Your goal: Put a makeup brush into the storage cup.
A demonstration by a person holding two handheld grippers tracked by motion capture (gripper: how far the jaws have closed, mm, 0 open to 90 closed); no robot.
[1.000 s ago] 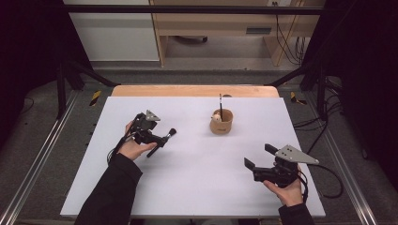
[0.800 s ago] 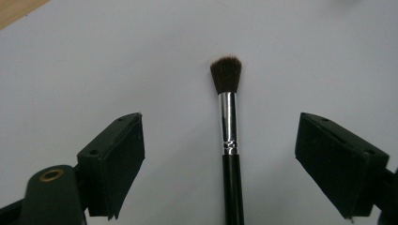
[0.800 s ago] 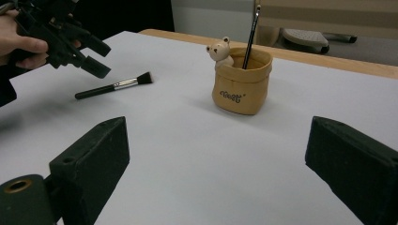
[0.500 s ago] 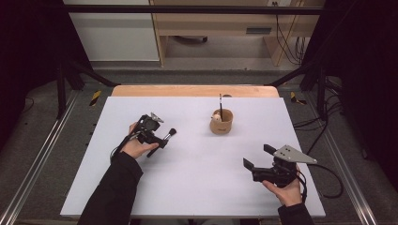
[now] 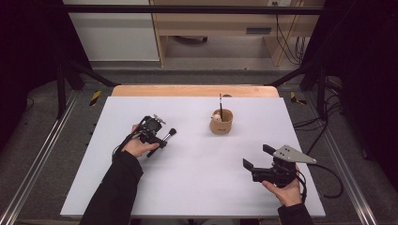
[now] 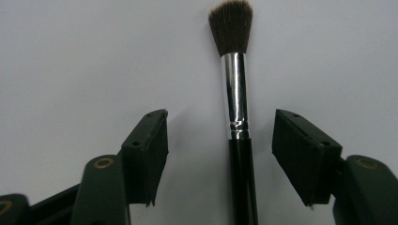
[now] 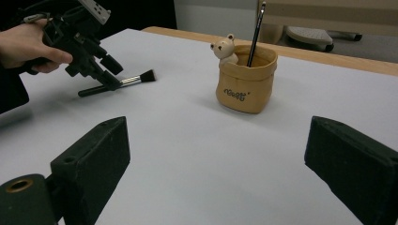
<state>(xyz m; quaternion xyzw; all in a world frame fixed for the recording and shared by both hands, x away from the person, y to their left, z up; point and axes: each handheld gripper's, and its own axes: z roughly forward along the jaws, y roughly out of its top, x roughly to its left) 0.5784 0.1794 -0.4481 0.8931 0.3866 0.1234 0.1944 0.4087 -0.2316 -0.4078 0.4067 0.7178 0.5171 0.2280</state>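
Note:
A makeup brush (image 6: 236, 112) with a black handle, silver ferrule and dark bristles lies flat on the white table (image 5: 197, 187). My left gripper (image 6: 219, 116) is open, with one jaw on each side of the brush and neither touching it. From above, the left gripper (image 5: 158, 137) hovers over the brush (image 5: 167, 136) at centre left. In the right gripper view the brush (image 7: 133, 79) lies under the left gripper (image 7: 107, 70). My right gripper (image 5: 257, 157) is open near the front right, with nothing between its jaws (image 7: 218, 129).
A tan pouch-shaped holder (image 5: 221, 123) with a small bear figure stands at centre back, and a thin dark stick (image 7: 255, 35) stands upright in this holder (image 7: 246, 84). A wooden strip (image 5: 192, 90) runs along the table's far edge.
My left gripper has shifted slightly to the right over the brush. The brush, the holder and the right gripper have barely moved.

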